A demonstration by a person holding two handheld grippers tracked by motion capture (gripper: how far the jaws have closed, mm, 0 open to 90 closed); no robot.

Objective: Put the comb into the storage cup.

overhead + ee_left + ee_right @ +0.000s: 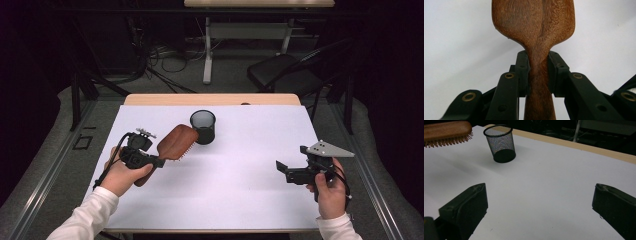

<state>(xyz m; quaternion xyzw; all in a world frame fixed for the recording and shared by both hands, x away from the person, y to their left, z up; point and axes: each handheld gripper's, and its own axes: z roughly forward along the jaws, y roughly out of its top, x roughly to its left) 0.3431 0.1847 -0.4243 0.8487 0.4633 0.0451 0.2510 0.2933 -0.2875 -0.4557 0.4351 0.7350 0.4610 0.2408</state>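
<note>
While the left gripper (pixel 161 162) sits at the left middle of the high view, its hand (pixel 121 175) is curled under the body and the jaws point toward the centre of the frame, pinching the narrow neck of a brown wooden paddle hairbrush (pixel 175 143). So the brush is up off the white surface (pixel 235 195), tilted, bristles facing down and to the right. From the left gripper view you can see the pads (pixel 522 72) pressed on either side of the handle, just under where the head widens.

Over at the lower right, the right gripper (pixel 281 169) is held in a fist (pixel 330 192) above the surface, jaws spread wide with nothing between them, pointing left.

Just past the brush head stands a black wire mesh pen cup (pixel 203 126), upright, very close to the brush in the high view. In the right gripper view its inside looks empty as far as I can see. Behind the surface, at the upper right, is a dark chair (pixel 280 72).
</note>
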